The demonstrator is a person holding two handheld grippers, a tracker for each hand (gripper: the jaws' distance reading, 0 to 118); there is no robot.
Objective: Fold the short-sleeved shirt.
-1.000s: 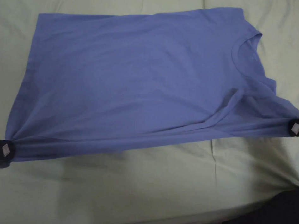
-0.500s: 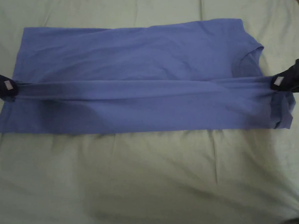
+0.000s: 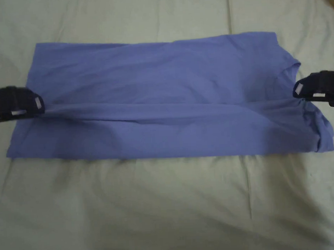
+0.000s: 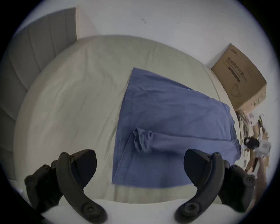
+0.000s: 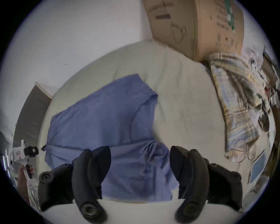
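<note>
A blue short-sleeved shirt (image 3: 168, 105) lies sideways on the bed, collar to the right. Its near part is doubled over the body, and the folded-over edge runs as a slack ridge across the middle. My left gripper (image 3: 39, 105) sits at the hem end of that ridge. In the left gripper view its jaws (image 4: 140, 154) stand wide open, and the bunched hem (image 4: 142, 139) lies loose just beyond them. My right gripper (image 3: 296, 89) is at the collar end. It is open (image 5: 140, 150) too, with the shirt (image 5: 98, 115) lying under and beyond its fingers.
The pale green bed sheet (image 3: 168, 208) spreads wide in front of the shirt. A cardboard box (image 5: 194, 25) and a plaid cloth (image 5: 236, 98) lie past the collar end. A grey headboard (image 4: 37, 50) stands on the hem side.
Both grippers carried the shirt's near edge away from me over the body. The stretched edge has gone slack on the shirt and both grippers have opened.
</note>
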